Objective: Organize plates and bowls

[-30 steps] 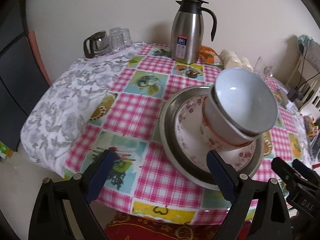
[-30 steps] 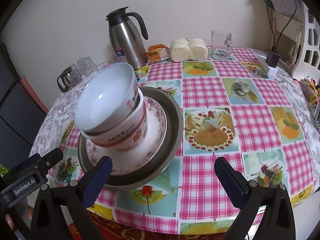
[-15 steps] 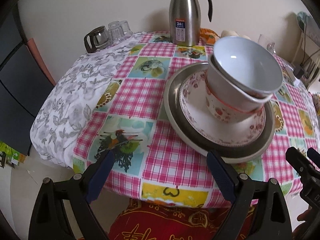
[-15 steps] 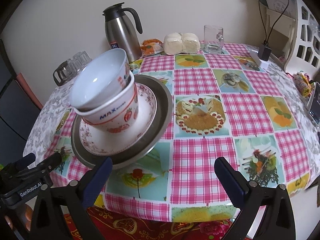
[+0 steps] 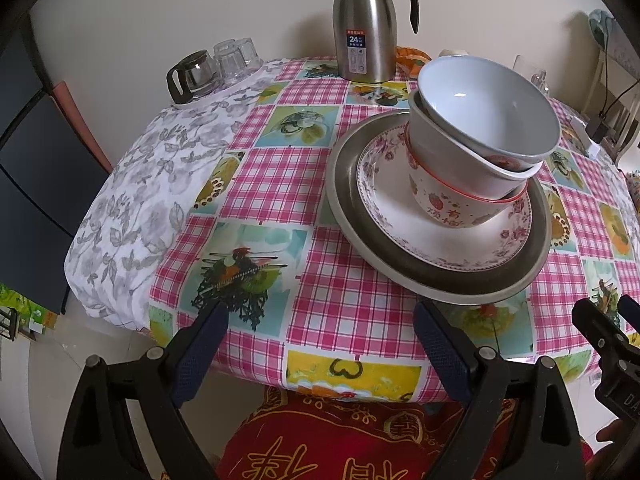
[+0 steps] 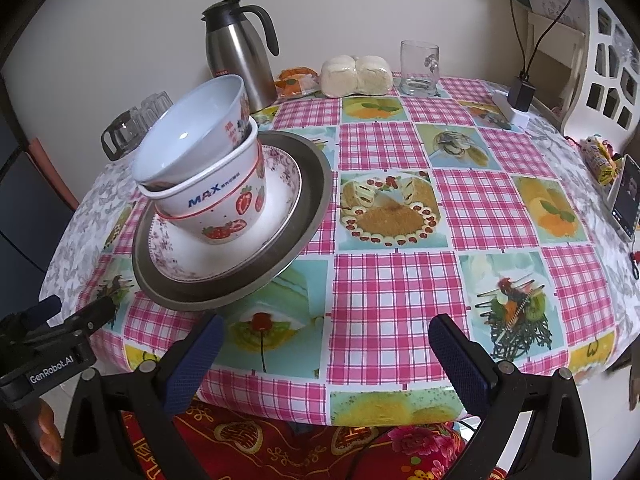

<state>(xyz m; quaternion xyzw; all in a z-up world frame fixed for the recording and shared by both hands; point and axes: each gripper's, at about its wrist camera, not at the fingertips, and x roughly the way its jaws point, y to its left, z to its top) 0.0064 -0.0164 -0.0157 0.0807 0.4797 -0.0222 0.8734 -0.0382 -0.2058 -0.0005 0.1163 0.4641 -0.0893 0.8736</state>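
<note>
A stack stands on the checked tablecloth: a metal plate [image 5: 440, 286] [image 6: 310, 184] at the bottom, a floral plate [image 5: 400, 216] [image 6: 280, 190] on it, then a strawberry bowl [image 5: 448, 200] [image 6: 216, 210] with a white bowl [image 5: 480, 108] [image 6: 188, 140] nested in it at a tilt. My left gripper [image 5: 316, 320] is open at the table's near edge, short of the stack and empty. My right gripper [image 6: 326, 332] is also open and empty, in front and to the right of the stack. Each gripper shows at the edge of the other's view.
At the back stand a steel thermos [image 5: 364, 28] [image 6: 236, 56], a glass pot with tumblers [image 5: 196, 72], wrapped buns [image 6: 356, 74] and a glass mug [image 6: 418, 68]. A phone [image 6: 624, 200] and a charger [image 6: 520, 94] lie far right. Red cloth [image 5: 340, 440] hangs below the table edge.
Both grippers have drawn back from the stack toward the table's near edge, still open. The stack itself has not moved.
</note>
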